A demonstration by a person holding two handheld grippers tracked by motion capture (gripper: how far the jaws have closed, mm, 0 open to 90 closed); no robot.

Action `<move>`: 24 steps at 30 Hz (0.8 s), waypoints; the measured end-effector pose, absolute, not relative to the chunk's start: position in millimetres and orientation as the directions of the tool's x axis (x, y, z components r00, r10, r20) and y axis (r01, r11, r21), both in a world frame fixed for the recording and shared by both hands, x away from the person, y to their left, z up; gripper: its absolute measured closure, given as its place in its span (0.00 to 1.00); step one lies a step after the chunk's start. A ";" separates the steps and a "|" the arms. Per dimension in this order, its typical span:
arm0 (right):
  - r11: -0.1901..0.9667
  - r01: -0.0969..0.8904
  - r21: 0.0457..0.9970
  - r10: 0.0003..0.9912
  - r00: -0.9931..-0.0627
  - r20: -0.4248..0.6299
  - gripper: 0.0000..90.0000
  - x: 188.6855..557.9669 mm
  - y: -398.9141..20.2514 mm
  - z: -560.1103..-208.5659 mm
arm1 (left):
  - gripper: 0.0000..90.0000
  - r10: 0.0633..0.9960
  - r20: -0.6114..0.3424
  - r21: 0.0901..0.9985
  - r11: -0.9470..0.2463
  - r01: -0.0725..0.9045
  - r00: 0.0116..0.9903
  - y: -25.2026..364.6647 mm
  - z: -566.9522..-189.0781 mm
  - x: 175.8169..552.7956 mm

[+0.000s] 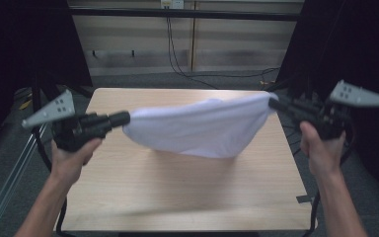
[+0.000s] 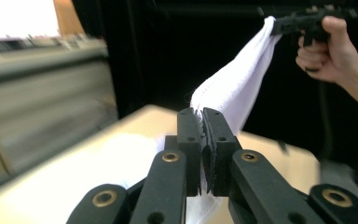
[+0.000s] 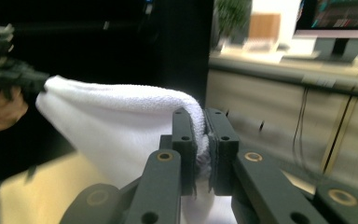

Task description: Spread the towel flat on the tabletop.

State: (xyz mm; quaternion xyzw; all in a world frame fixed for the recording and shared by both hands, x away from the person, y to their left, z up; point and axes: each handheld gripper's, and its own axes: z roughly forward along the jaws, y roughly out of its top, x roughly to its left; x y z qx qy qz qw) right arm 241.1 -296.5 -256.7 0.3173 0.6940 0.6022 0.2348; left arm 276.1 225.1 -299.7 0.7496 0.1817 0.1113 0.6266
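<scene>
- The left gripper (image 1: 126,119) hung over the wooden table's (image 1: 187,197) left edge, its jaws pinched tight on one corner of the white towel (image 1: 202,129).
- The towel sagged between both grippers, lifted clear above the table's middle.
- The right gripper (image 1: 272,103) hung over the table's right edge, jaws clamped on the opposite corner.

Left gripper (image 1: 124,118), right gripper (image 1: 273,103): both clamped, raised.

Free: bare table (image 1: 177,197) under towel (image 1: 197,131) | Obstacle: towel — stretched between claws
</scene>
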 end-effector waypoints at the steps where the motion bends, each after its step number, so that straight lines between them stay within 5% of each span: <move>1: 0.073 0.158 0.985 0.723 -0.688 0.056 0.93 241.1 -296.5 -256.7 | 0.96 0.412 -0.061 0.980 -0.149 0.133 0.909 225.1 -299.7 276.1; 6: 0.086 0.338 0.937 0.700 -0.689 0.185 0.93 181.6 -309.9 -364.2 | 0.96 0.365 -0.173 0.928 -0.250 0.275 0.915 214.2 -388.0 244.4; 10: 0.137 0.456 0.879 0.694 -0.678 0.243 0.93 145.6 -312.3 -412.0 | 0.96 0.307 -0.234 0.899 -0.294 0.326 0.923 215.4 -415.0 219.3; 15: 0.147 0.480 0.865 0.680 -0.684 0.264 0.91 105.3 -311.9 -426.0 | 0.96 0.233 -0.269 0.890 -0.311 0.334 0.934 219.2 -423.9 186.6; 18: 0.164 0.497 0.852 0.674 -0.687 0.271 0.77 84.1 -311.9 -425.0 | 0.94 0.210 -0.274 0.880 -0.338 0.333 0.939 222.3 -426.4 171.4; 24: 0.157 0.503 0.850 0.692 -0.670 0.269 0.68 89.6 -313.2 -424.8 | 0.87 0.234 -0.303 0.881 -0.300 0.365 0.924 235.2 -430.3 184.3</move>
